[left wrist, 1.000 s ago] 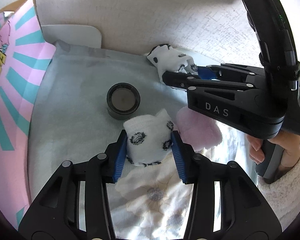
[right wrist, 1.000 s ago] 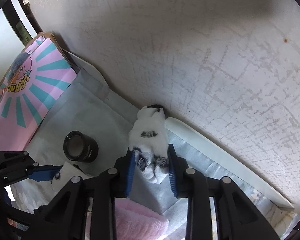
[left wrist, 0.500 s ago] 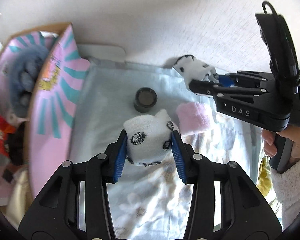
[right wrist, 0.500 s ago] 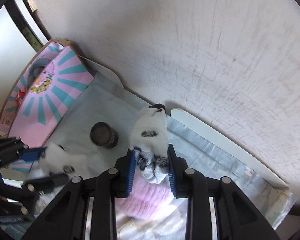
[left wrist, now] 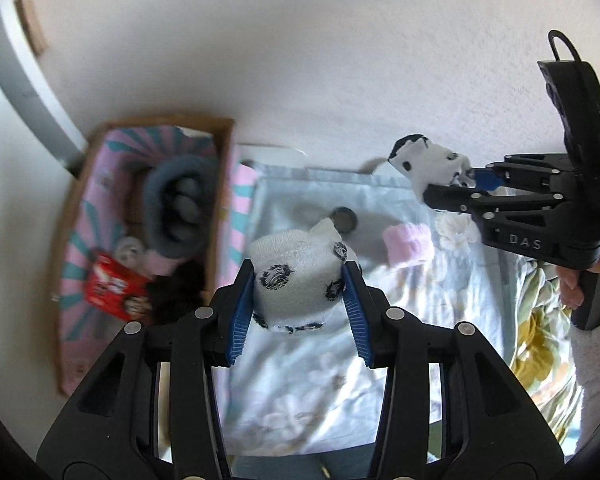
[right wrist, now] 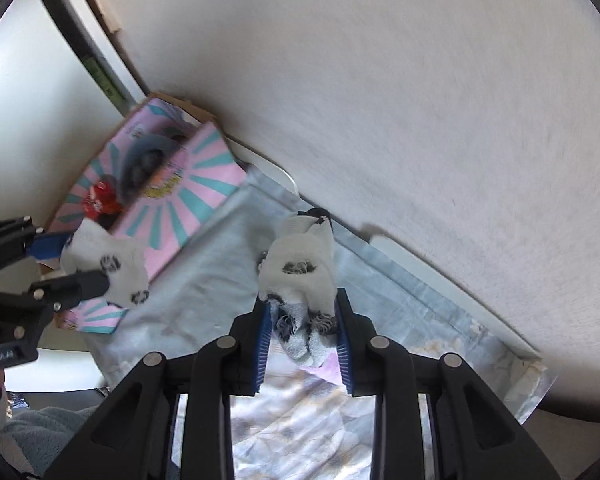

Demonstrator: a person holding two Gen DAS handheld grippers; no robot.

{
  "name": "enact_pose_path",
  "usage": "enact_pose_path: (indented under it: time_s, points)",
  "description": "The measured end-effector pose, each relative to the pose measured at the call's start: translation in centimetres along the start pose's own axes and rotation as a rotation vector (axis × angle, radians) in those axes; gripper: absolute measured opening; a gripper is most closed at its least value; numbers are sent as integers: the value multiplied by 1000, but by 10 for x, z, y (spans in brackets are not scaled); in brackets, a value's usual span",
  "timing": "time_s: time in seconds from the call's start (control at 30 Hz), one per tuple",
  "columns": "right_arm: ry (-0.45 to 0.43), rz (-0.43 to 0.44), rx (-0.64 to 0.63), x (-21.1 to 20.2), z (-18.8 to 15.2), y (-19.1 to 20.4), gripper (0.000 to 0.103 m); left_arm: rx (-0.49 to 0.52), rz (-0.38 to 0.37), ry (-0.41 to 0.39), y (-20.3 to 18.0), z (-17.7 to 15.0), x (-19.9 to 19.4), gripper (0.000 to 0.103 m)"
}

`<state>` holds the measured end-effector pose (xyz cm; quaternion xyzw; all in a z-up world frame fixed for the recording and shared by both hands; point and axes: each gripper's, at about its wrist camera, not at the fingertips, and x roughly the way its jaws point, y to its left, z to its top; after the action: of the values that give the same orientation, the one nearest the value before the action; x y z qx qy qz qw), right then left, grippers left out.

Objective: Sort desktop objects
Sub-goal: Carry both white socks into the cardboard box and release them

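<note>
Now both tools have risen off the desk (left wrist: 300,380); left tool (left wrist: 298,300) pinches a spotted sock roll (left wrist: 296,276), right tool (right wrist: 302,332) pinches its twin (right wrist: 300,276); at ten o'clock waits the box (left wrist: 220,184), likely their destination.

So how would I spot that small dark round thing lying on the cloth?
Find the pale blue cloth spread below the white wall, right of the pink-and-teal cardboard box. Near its far edge sits a small dark round tin, beside a pink fluffy roll. It is the only hard, dark item there; everything else is soft.
</note>
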<state>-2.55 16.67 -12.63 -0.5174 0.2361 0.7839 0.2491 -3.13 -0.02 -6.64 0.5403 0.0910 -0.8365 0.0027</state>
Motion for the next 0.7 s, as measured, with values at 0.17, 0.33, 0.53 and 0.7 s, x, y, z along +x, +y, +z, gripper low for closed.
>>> enact_pose_path:
  time_s: [0.17, 0.33, 0.53, 0.7]
  points:
    - [-25, 12, -30, -12, 18, 31, 27, -13, 37, -21, 29, -5, -18, 39]
    - [-32, 27, -77, -12, 38, 70, 27, -28, 84, -22, 61, -15, -35, 39]
    - [-15, 63, -152, 3, 60, 124, 27, -87, 124, 1, 110, -34, -38, 39]
    - [13, 97, -191, 23, 76, 161, 27, -133, 148, 28, 142, -52, -34, 39]
